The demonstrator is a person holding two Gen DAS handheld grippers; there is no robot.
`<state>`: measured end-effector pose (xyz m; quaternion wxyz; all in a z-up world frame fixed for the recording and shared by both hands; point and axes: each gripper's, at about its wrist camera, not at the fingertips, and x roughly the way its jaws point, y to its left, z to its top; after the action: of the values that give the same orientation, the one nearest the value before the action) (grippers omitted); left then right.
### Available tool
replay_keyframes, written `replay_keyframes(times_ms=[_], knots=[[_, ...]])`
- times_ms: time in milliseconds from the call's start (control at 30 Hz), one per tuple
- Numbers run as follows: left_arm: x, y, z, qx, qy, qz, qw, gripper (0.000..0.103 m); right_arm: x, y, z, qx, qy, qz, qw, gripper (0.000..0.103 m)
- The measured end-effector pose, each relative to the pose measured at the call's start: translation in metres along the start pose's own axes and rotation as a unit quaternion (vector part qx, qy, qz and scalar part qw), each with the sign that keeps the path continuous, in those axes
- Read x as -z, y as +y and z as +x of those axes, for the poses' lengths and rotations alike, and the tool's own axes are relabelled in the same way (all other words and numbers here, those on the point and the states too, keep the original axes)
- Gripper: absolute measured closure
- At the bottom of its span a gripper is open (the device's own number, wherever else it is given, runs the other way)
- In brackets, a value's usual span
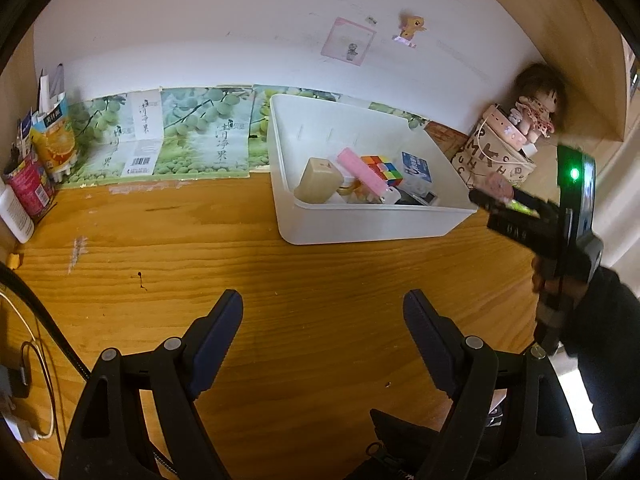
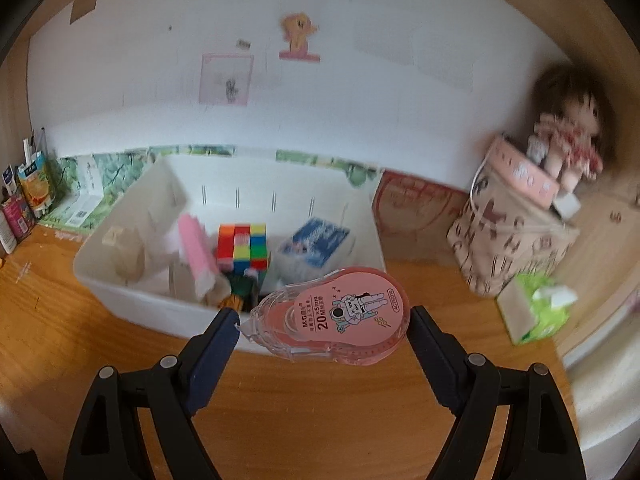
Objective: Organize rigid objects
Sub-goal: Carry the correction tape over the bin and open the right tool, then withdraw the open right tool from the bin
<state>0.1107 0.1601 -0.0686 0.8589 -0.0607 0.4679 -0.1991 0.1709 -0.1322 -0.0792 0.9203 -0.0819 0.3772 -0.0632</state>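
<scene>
A white plastic bin [image 1: 360, 224] [image 2: 132, 294] stands on the wooden desk and holds a colour cube [image 1: 382, 168] [image 2: 242, 248], a pink stick [image 1: 362, 172] [image 2: 196, 246], a beige block [image 1: 318, 180] and a blue-and-white packet [image 1: 416, 166] [image 2: 316, 242]. My right gripper [image 2: 322, 322] is shut on a pink correction tape dispenser [image 2: 336, 318], held above the desk at the bin's near right corner; it shows in the left wrist view [image 1: 486, 196] by the bin's right end. My left gripper [image 1: 322, 312] is open and empty over bare desk in front of the bin.
A patterned pouch [image 1: 492, 160] [image 2: 508, 236] with a pink case and a doll [image 1: 538, 108] [image 2: 568, 140] stands in the right corner. A green tissue pack [image 2: 536, 308] lies beside it. Cartons and bottles [image 1: 40, 152] crowd the far left. Cables [image 1: 36, 360] lie at the left edge.
</scene>
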Motion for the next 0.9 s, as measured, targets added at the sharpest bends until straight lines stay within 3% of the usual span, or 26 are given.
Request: replay_keyframes(times_ms=[467, 633, 833, 900], knots=[[-0.006, 0.011, -0.021, -0.049, -0.036, 0.023, 0.9979, 0.018, -0.037, 0.073, 0.026, -0.072, -0.034, -0.045, 0.996, 0.018], [-0.003, 0.01, -0.027, -0.068, -0.044, 0.021, 0.9965, 0.018, -0.035, 0.098, 0.035, -0.07, -0.04, -0.062, 0.995, 0.015], [0.004, 0.003, -0.032, -0.088, -0.05, 0.0, 0.9949, 0.018, -0.033, 0.097, 0.039, -0.085, -0.039, -0.059, 0.994, 0.013], [0.007, -0.002, -0.031, -0.091, -0.049, -0.008, 0.9946, 0.018, -0.031, 0.09, 0.039, -0.088, -0.033, -0.041, 0.995, 0.005]])
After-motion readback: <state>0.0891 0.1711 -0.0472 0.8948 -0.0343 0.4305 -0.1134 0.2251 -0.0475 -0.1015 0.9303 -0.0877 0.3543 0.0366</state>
